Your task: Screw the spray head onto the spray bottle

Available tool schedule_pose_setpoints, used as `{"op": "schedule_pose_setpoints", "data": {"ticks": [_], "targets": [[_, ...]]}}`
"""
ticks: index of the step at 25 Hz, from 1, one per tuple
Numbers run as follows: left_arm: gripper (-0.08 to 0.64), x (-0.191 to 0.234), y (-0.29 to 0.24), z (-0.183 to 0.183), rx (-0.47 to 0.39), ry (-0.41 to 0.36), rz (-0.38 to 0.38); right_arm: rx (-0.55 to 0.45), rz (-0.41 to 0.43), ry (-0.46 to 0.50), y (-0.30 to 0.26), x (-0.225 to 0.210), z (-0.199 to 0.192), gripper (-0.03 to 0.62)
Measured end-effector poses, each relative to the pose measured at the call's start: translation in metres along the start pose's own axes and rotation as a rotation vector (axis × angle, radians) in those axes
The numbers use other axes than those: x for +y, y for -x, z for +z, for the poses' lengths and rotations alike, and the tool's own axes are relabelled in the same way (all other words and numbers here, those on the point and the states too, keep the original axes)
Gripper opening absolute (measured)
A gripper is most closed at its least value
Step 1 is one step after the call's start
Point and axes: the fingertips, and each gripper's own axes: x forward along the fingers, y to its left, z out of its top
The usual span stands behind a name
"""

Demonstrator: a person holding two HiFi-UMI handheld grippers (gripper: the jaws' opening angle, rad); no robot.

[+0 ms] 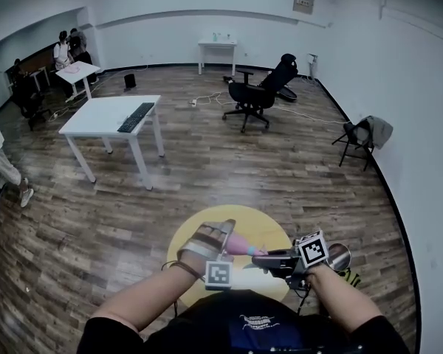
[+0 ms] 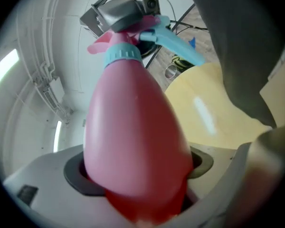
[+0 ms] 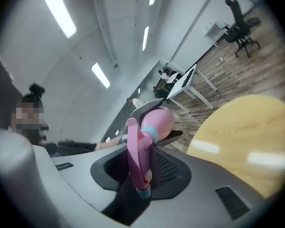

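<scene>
The pink spray bottle (image 2: pixel 133 127) lies between the jaws of my left gripper (image 2: pixel 140 175), its wide base toward the camera. Dark pads show on both sides of it and do not press on it, so this gripper is open. A teal collar (image 2: pixel 122 53) tops the bottle's neck, with the pink spray head and its teal trigger (image 2: pixel 173 42) above it. My right gripper (image 2: pixel 121 11) is shut on the spray head (image 3: pixel 135 156). In the head view the bottle (image 1: pixel 240 243) hangs level between the left gripper (image 1: pixel 221 238) and the right gripper (image 1: pixel 264 257), above the round table.
A yellow round table (image 1: pixel 266 223) lies under both grippers. Farther off stand a white desk (image 1: pixel 107 116) with a keyboard, a black office chair (image 1: pixel 258 94) and a folding chair (image 1: pixel 362 139). People sit at the far left wall (image 1: pixel 66 50).
</scene>
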Motion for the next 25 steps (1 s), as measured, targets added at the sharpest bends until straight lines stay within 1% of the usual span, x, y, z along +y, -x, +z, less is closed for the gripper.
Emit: {"op": "schedule_pose_setpoints", "data": {"ticks": [1, 2, 3, 4, 5, 6, 7, 8, 9, 10, 11, 12, 13, 14, 15, 16, 17, 18, 19, 20, 22, 23, 24, 25], "targets": [[0.483, 0.011, -0.001, -0.001, 0.013, -0.001, 0.077, -0.084, 0.057, -0.095, 0.001, 0.000, 0.004, 0.121], [0.483, 0.016, -0.003, -0.001, 0.022, -0.009, 0.118, -0.165, 0.108, -0.175, 0.001, 0.000, 0.006, 0.132], [0.483, 0.013, -0.005, -0.003, 0.025, -0.020, 0.108, -0.230, 0.145, -0.232, 0.001, -0.002, 0.007, 0.143], [0.483, 0.004, -0.006, -0.005, 0.019, -0.021, 0.054, -0.273, 0.165, -0.267, 0.000, -0.006, 0.006, 0.150], [0.485, -0.009, -0.007, -0.007, 0.007, 0.001, -0.037, -0.295, 0.165, -0.273, 0.000, -0.010, 0.006, 0.153], [0.485, -0.022, -0.007, -0.010, -0.008, 0.049, -0.146, -0.301, 0.141, -0.239, 0.002, -0.012, 0.008, 0.152], [0.485, -0.034, -0.005, -0.013, -0.023, 0.113, -0.254, -0.295, 0.087, -0.151, 0.007, -0.012, 0.013, 0.149], [0.485, -0.046, -0.004, -0.017, -0.039, 0.175, -0.349, -0.269, 0.004, -0.004, 0.015, -0.010, 0.020, 0.174], [0.485, -0.058, -0.003, -0.020, -0.059, 0.223, -0.430, -0.218, -0.099, 0.202, 0.022, -0.005, 0.025, 0.229], [0.485, -0.069, -0.001, -0.023, -0.085, 0.247, -0.503, -0.137, -0.209, 0.451, 0.028, -0.001, 0.026, 0.315], [0.486, -0.079, 0.003, -0.023, -0.114, 0.242, -0.569, -0.026, -0.309, 0.728, 0.030, 0.002, 0.020, 0.367], [0.486, -0.085, 0.009, -0.021, -0.146, 0.215, -0.625, 0.107, -0.387, 1.008, 0.028, 0.003, 0.010, 0.392], [0.486, -0.089, 0.015, -0.016, -0.175, 0.181, -0.670, 0.243, -0.434, 1.263, 0.023, 0.002, -0.003, 0.424], [0.486, -0.092, 0.020, -0.010, -0.204, 0.152, -0.707, 0.357, -0.453, 1.470, 0.015, 0.001, -0.015, 0.431], [0.486, -0.093, 0.025, -0.003, -0.233, 0.137, -0.740, 0.429, -0.452, 1.620, 0.005, 0.001, -0.025, 0.431], [0.486, -0.093, 0.031, 0.006, -0.261, 0.136, -0.769, 0.456, -0.436, 1.720, -0.004, 0.005, -0.032, 0.422], [0.486, -0.092, 0.035, 0.013, -0.285, 0.143, -0.790, 0.453, -0.411, 1.783, -0.014, 0.012, -0.037, 0.373], [0.486, -0.092, 0.037, 0.019, -0.299, 0.149, -0.799, 0.436, -0.389, 1.814, -0.021, 0.020, -0.040, 0.290], [0.486, -0.091, 0.037, 0.022, -0.302, 0.150, -0.795, 0.424, -0.380, 1.814, -0.025, 0.024, -0.041, 0.162], [0.486, -0.091, 0.035, 0.022, -0.294, 0.149, -0.786, 0.422, -0.382, 1.782, -0.026, 0.024, -0.040, 0.163], [0.485, -0.094, 0.030, 0.022, -0.261, 0.157, -0.774, 0.423, -0.395, 1.651, -0.024, 0.018, -0.037, 0.173], [0.483, -0.098, 0.028, 0.022, -0.244, 0.166, -0.775, 0.420, -0.394, 1.565, -0.023, 0.014, -0.037, 0.176], [0.483, -0.103, 0.027, 0.024, -0.229, 0.181, -0.777, 0.408, -0.391, 1.454, -0.022, 0.009, -0.036, 0.178], [0.482, -0.108, 0.025, 0.025, -0.211, 0.202, -0.777, 0.380, -0.388, 1.305, -0.020, 0.003, -0.034, 0.178]]}}
